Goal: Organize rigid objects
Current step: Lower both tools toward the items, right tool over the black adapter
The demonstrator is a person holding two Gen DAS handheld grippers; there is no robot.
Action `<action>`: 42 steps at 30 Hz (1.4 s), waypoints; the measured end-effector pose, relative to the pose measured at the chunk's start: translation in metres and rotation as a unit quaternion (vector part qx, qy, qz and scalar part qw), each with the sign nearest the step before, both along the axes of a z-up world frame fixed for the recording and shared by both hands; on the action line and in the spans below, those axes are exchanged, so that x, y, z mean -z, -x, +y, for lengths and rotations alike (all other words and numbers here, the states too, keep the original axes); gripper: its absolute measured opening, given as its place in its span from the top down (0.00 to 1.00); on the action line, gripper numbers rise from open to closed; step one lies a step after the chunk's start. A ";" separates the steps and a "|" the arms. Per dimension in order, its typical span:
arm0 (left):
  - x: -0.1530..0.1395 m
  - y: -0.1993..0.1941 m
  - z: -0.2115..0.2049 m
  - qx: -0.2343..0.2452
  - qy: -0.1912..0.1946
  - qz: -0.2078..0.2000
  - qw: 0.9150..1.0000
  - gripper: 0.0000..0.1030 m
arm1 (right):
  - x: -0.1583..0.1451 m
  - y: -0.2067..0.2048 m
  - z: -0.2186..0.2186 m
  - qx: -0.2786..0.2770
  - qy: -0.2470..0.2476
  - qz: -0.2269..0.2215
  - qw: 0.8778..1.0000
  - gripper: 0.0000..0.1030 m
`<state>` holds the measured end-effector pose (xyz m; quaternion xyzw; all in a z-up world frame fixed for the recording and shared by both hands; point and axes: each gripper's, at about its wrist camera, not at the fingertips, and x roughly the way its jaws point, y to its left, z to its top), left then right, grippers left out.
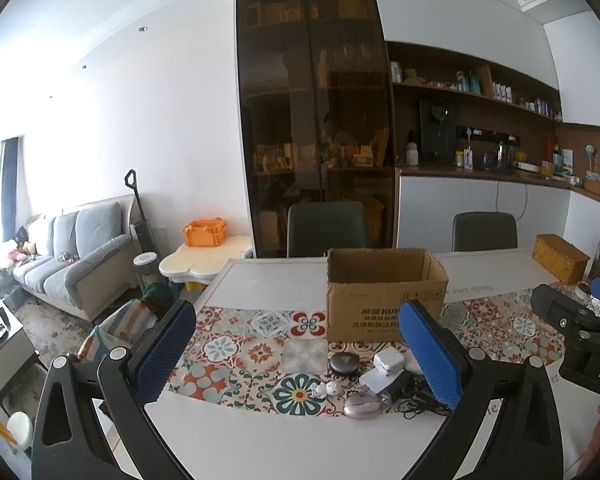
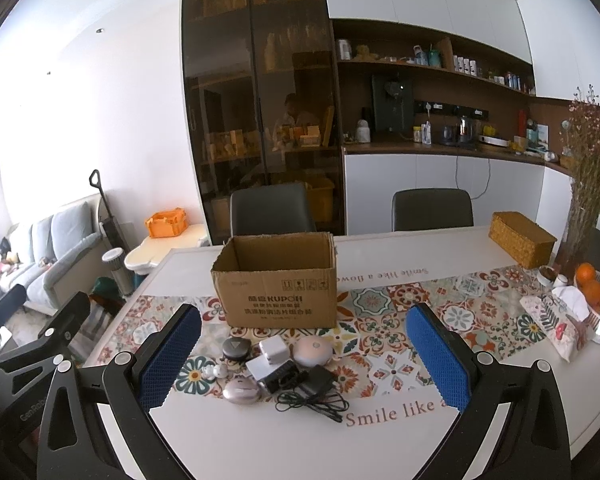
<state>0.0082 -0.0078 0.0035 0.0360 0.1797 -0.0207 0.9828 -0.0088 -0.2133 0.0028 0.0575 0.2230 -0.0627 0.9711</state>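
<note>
Since sorting has evidently not begun, the cardboard box [image 2: 276, 280] stands open-topped and apparently empty on the table [image 2: 380, 440], just behind the items: black adapter with tangled cable [image 2: 316, 392], white charger [image 2: 274, 353], round cases [image 2: 313, 351], tiny figurine [image 2: 216, 371], indistinct. Left gripper [image 1: 300, 356] and right gripper [image 2: 304, 360] hover spread wide, empty.

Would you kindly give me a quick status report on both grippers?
Left gripper, right gripper: jaws open, empty. Small gadgets and black cable lie before open brown cardboard box. Nothing in the way.
</note>
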 end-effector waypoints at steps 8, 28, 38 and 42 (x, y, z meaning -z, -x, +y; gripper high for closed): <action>0.028 -0.023 -0.015 -0.019 0.001 0.062 0.998 0.00 | 0.023 -0.025 -0.010 -0.019 0.004 0.063 0.998 0.00; 0.116 -0.059 -0.065 -0.071 -0.018 0.189 0.979 0.00 | 0.122 -0.111 -0.039 -0.118 0.022 0.230 0.966 0.00; 0.164 -0.091 -0.070 -0.106 0.011 0.257 0.961 0.00 | 0.177 -0.157 -0.044 -0.151 0.030 0.300 0.942 0.00; 0.178 -0.099 -0.078 -0.103 -0.002 0.270 0.957 0.00 | 0.194 -0.169 -0.046 -0.161 0.035 0.322 0.932 0.01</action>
